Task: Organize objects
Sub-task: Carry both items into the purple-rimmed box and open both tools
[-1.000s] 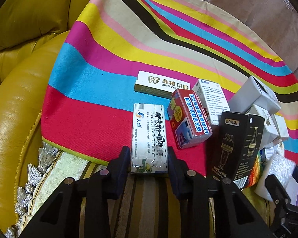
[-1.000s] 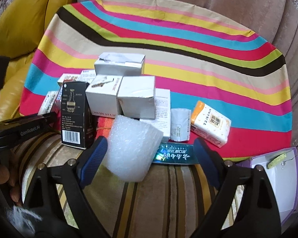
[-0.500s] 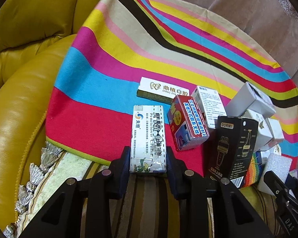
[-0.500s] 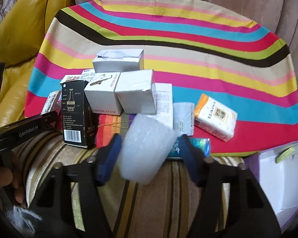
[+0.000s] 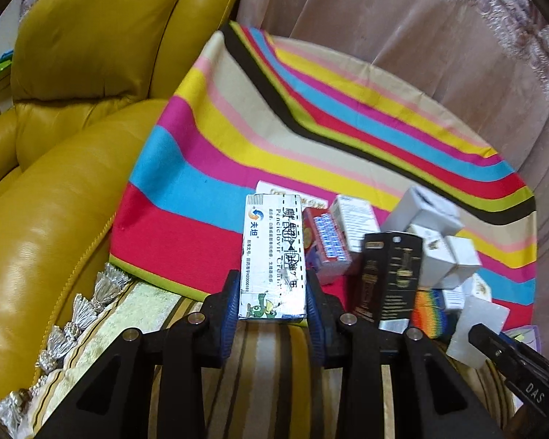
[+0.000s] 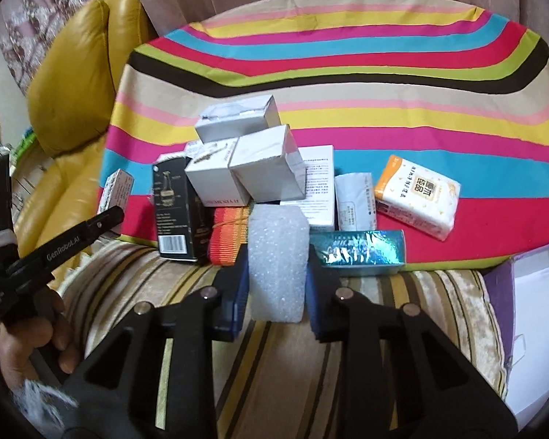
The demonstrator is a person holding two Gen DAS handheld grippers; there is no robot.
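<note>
My left gripper (image 5: 272, 292) is shut on a white medicine box (image 5: 272, 256) with blue print and holds it lifted above the striped cloth (image 5: 208, 153). My right gripper (image 6: 277, 274) is shut on a white foam block (image 6: 277, 259) and holds it upright above the sofa cushion. A cluster of boxes lies on the cloth: a black box (image 6: 174, 208), white boxes (image 6: 263, 168), a red box (image 5: 325, 243), a teal box (image 6: 362, 252) and an orange-white tissue pack (image 6: 417, 195).
A yellow leather armchair (image 5: 55, 146) stands on the left. A purple-edged open box (image 6: 530, 329) sits at the right. A striped cushion (image 6: 311, 347) lies below the grippers. A curtain (image 5: 421, 36) hangs behind.
My left gripper has lifted the medicine box off the cloth. My right gripper has closed on the foam block and raised it upright.
</note>
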